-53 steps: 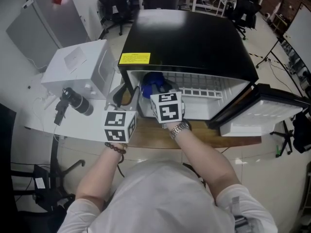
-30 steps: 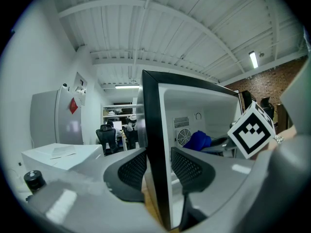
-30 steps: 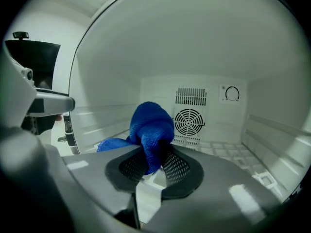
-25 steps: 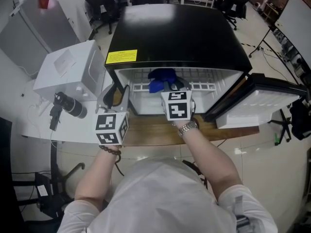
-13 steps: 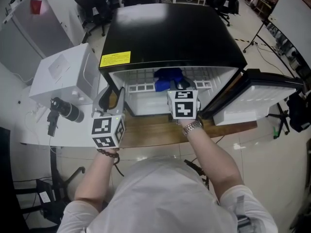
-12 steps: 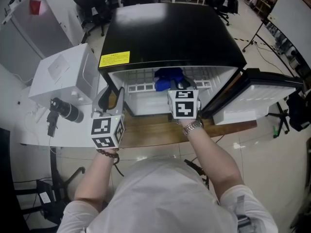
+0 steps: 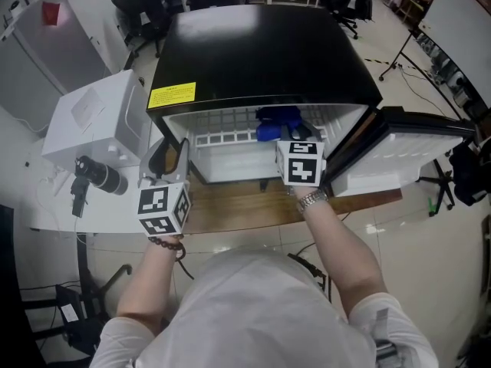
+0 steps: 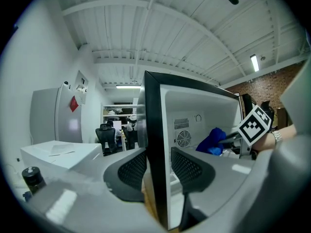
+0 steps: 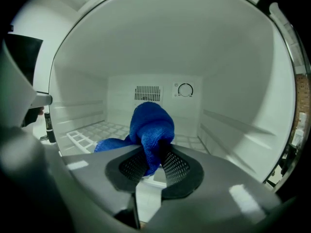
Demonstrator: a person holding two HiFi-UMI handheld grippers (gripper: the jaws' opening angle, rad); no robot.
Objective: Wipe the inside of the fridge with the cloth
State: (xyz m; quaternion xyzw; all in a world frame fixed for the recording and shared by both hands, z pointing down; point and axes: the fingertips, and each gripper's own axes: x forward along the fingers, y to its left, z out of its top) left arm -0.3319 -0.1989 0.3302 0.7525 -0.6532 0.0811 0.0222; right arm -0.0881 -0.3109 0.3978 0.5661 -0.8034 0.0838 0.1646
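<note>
The black-topped fridge [image 7: 261, 52] stands open, white inside, with a wire shelf [image 9: 92, 130]. A blue cloth [image 7: 278, 121] hangs bunched over the shelf's right half; my right gripper [image 7: 288, 135] is shut on it, inside the fridge. In the right gripper view the cloth [image 9: 153, 127] is pinched between the mesh pads of the right gripper [image 9: 154, 161], facing the back wall's vent. My left gripper [image 7: 170, 156] straddles the front edge of the fridge's left wall [image 8: 156, 144], its pads against both faces. From the left gripper [image 8: 158, 164] view the cloth [image 8: 211, 141] shows inside.
The fridge door [image 7: 406, 159] stands swung out to the right. A white box-like appliance [image 7: 96, 125] and a black cylinder [image 7: 96, 176] sit on the white table left of the fridge. A wooden board [image 7: 245, 205] lies under the fridge front. Office chairs stand behind.
My right gripper has carried the blue cloth rightward along the shelf, from the left part toward the right wall. The left gripper has stayed on the left wall's edge.
</note>
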